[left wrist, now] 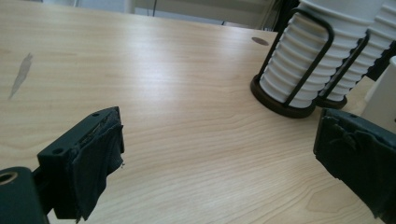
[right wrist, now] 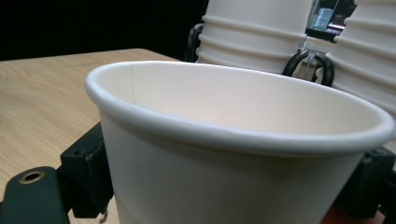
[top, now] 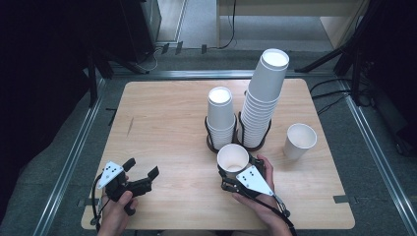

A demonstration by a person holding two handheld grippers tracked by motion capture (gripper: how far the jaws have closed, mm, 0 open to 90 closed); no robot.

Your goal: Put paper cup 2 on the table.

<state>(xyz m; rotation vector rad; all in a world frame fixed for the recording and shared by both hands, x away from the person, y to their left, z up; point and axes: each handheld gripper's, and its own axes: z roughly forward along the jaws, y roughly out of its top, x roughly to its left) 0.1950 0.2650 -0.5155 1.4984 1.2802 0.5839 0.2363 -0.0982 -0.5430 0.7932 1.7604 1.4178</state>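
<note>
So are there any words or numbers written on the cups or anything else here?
No readable text anywhere.
White paper cup held in the right hand-held gripper: blank.
Two stacks of white paper cups in black wire holders: blank.
Single white paper cup standing alone: blank.
Light wooden table: a dark smudge, no writing.
Grey three-cornered plates on the grippers: only dots, no letters.

Even overhead light on the tabletop (top: pixel 167 123), surroundings past its edges near black, soft short shadows, mild glare on the white cup stacks (top: pixel 263 98), high view slightly soft, held cup (right wrist: pixel 233 154) close and blurred in right gripper view.
</note>
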